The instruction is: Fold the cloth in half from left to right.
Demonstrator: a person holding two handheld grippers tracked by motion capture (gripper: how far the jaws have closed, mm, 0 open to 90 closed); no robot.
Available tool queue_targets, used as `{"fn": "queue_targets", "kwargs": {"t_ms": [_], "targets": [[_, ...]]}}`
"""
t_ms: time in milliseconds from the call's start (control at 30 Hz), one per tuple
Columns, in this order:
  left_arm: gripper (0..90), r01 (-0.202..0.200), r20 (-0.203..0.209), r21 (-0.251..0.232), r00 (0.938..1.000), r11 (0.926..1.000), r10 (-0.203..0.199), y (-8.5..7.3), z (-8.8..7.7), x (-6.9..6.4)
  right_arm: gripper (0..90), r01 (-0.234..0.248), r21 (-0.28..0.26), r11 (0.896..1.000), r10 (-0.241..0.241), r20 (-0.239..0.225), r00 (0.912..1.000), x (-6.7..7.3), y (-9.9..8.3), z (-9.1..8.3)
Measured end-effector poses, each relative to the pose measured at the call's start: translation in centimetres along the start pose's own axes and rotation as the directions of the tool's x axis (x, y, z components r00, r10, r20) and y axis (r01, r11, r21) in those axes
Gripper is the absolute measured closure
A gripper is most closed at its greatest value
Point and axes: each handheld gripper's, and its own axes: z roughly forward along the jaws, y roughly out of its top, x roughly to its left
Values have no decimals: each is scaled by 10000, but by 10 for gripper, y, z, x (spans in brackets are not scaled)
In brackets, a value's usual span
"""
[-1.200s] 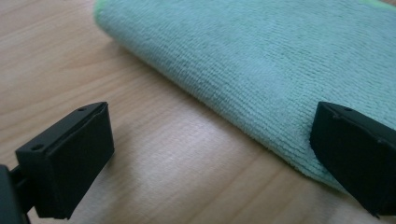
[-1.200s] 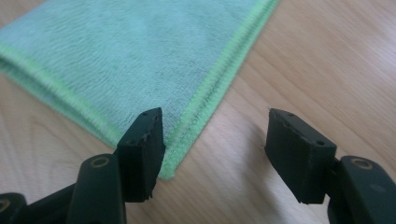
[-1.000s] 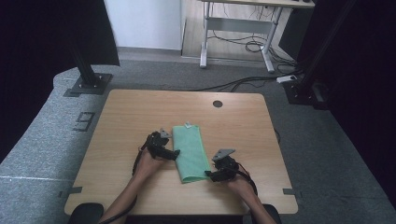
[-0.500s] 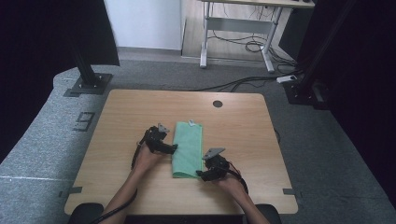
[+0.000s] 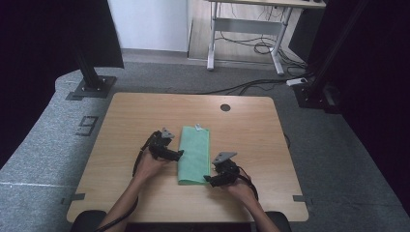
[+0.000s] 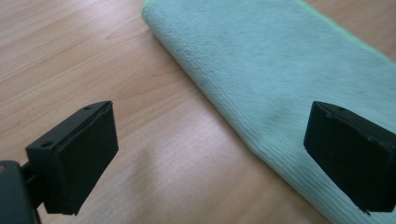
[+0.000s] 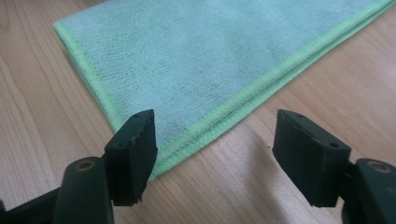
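High view: your 2 grippers flank a folded green cloth [image 5: 194, 154] that lies flat near the middle of the tabletop [image 5: 241, 130], its long side running away from you. A small white tag [image 5: 197, 127] shows at the cloth's far end.

Your left gripper [image 5: 179, 154] sits at the cloth's left long edge, about halfway along it. In the left gripper view, its jaws stand wide open with nothing gripped: 1 jaw is over bare wood, the other over the cloth [image 6: 280, 79], and the rounded fold of the cloth runs between them. You cannot tell from that view whether either jaw touches the surface below it.

Your right gripper [image 5: 208, 181] sits at the cloth's near right corner. In the right gripper view, its jaws have just been opening and now stand well apart, with no pad pressing on anything. The corner of the cloth [image 7: 201, 70], with its 2 stacked bright green hems, lies between the jaws, close to the left one in that view; the other jaw is over bare wood.

Both of your hands rest low over the tabletop, well apart, with the cloth between them.
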Motion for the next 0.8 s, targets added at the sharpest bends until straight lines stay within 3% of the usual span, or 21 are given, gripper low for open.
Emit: {"fn": "queue_targets", "kwargs": {"t_ms": [267, 433, 567, 800], "targets": [[4, -95, 382, -126, 9992, 9999, 100, -18, -31, -5, 212, -73, -184, 9998, 79, 338, 9994, -7, -2, -13], [0, -44, 479, -252, 9988, 9997, 56, -38, -52, -8, 143, -228, -233, 9995, 240, 521, 9984, -11, -6, -23], [0, -253, 288, -221, 9992, 9994, 259, -51, -60, -11, 127, -388, -250, 9989, 404, 668, 9970, -13, -10, -28], [0, -482, 67, -175, 9988, 9987, 483, -71, -67, -16, 22, -664, -322, 9973, 697, 1120, 9913, -18, -20, -37]]}}
